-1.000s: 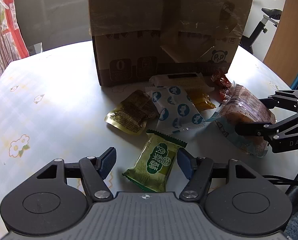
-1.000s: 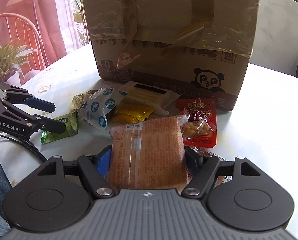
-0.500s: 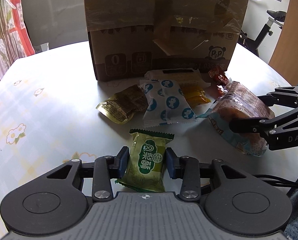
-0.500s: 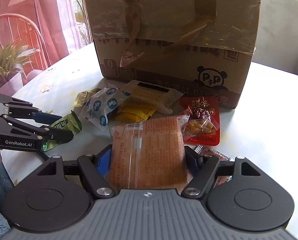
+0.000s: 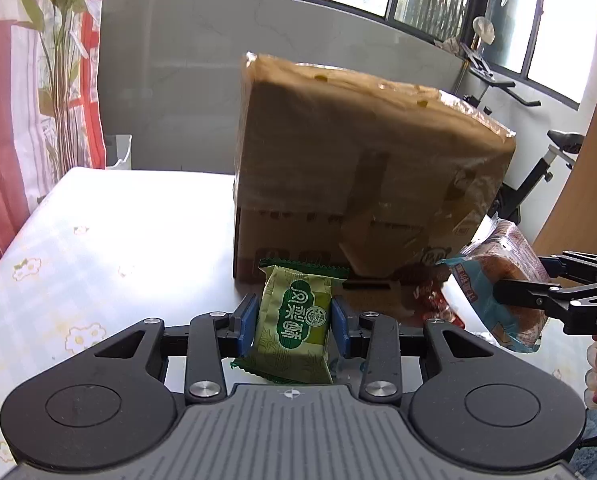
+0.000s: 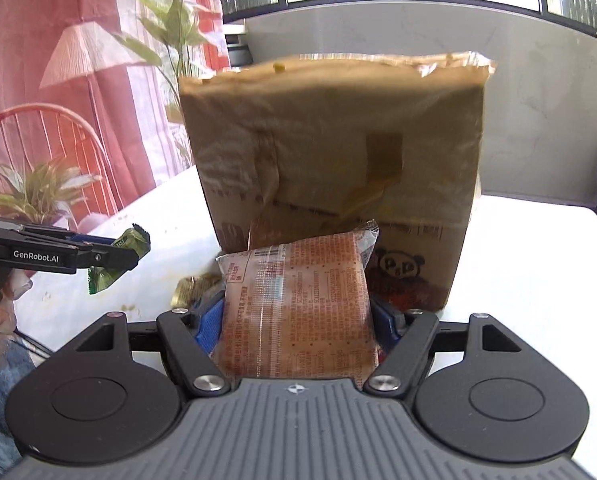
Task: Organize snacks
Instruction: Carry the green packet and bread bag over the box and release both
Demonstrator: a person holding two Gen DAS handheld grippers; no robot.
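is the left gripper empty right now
No, the left gripper is shut on the green snack packet, pinched between its blue pads.

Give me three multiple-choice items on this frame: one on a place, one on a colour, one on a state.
1. Where does the cardboard box stand?
A. on the table
B. on a chair
C. on the floor

2. What colour is the packet in the left gripper?
A. red
B. green
C. white

3. What is the state of the right gripper?
A. open, with nothing in it
B. shut with nothing between the fingers
C. shut on the orange bread pack

Answers:
1. A: the box's base rests on the white flowered tabletop in both wrist views.
2. B: the wrapper between the blue pads is green with white lettering.
3. C: the pack sits pinched between both fingers, and the left view shows it held above the table.
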